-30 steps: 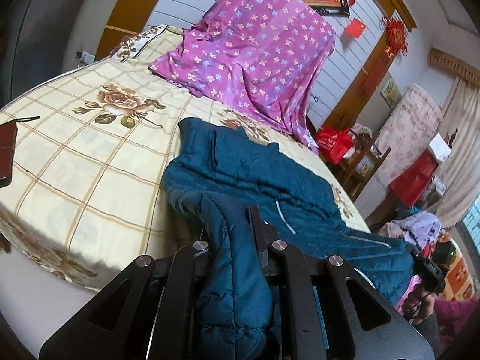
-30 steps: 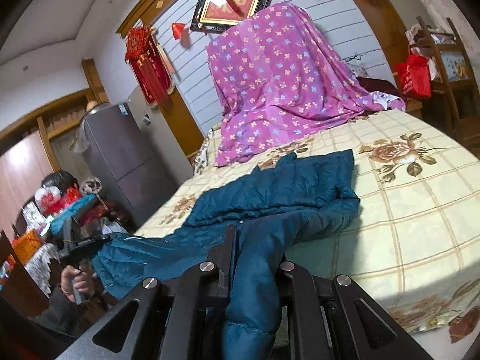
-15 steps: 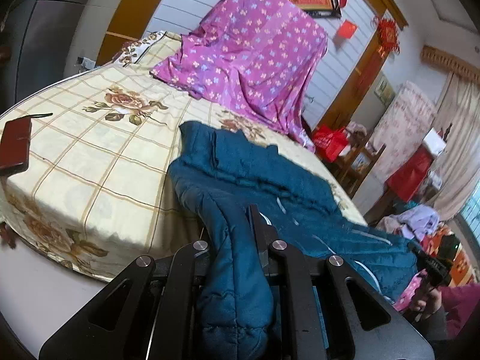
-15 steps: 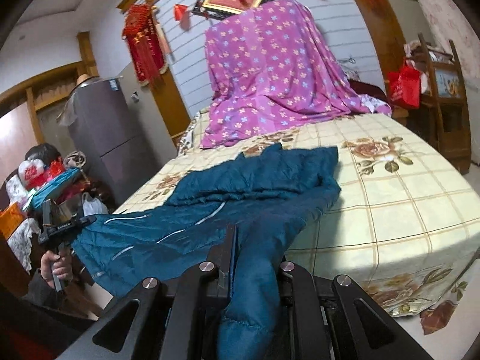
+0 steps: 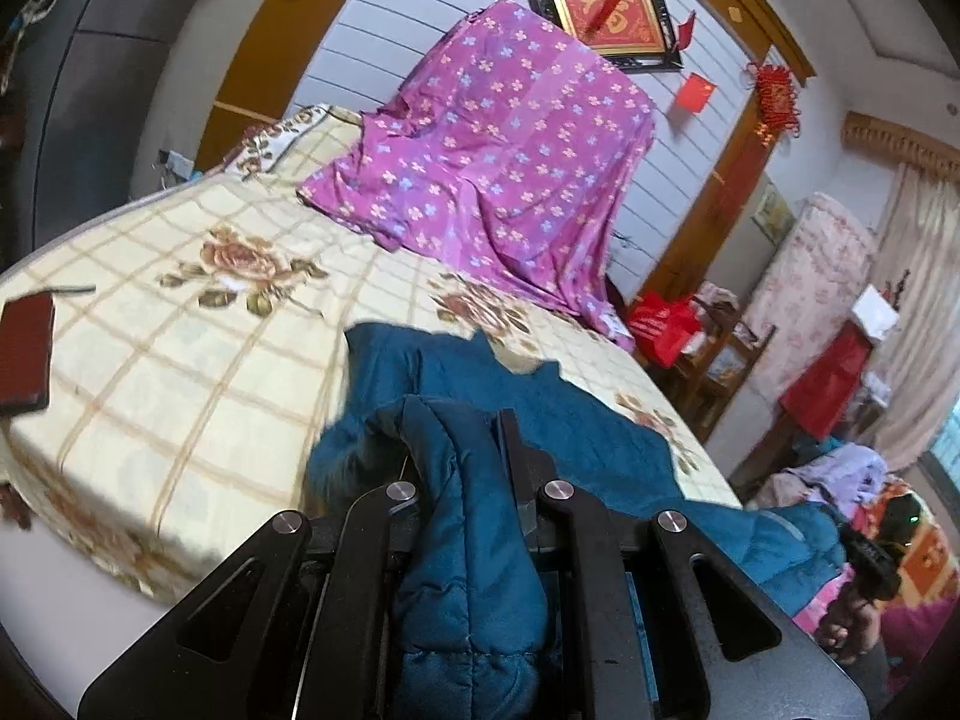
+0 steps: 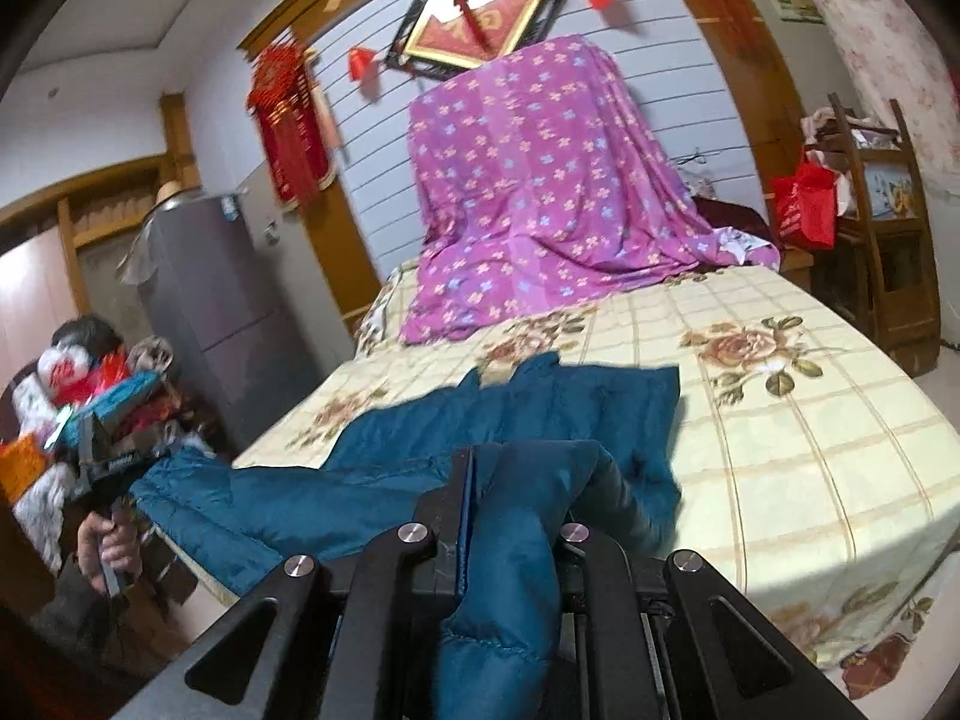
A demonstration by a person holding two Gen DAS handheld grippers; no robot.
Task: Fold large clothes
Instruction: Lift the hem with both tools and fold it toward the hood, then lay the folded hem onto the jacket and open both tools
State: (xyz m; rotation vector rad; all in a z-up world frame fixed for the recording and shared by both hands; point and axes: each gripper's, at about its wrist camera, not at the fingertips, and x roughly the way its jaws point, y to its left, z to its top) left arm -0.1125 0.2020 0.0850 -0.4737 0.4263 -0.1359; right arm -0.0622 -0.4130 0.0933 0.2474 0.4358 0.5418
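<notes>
Left gripper, right gripper: each clenched on teal jacket fold; garment spans near bed edge.

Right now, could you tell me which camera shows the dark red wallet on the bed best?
The left wrist view: the dark red wallet lies flat near the edge of the bed, at the frame's left edge, apart from the blue jacket. The right wrist view does not show it at all.
</notes>
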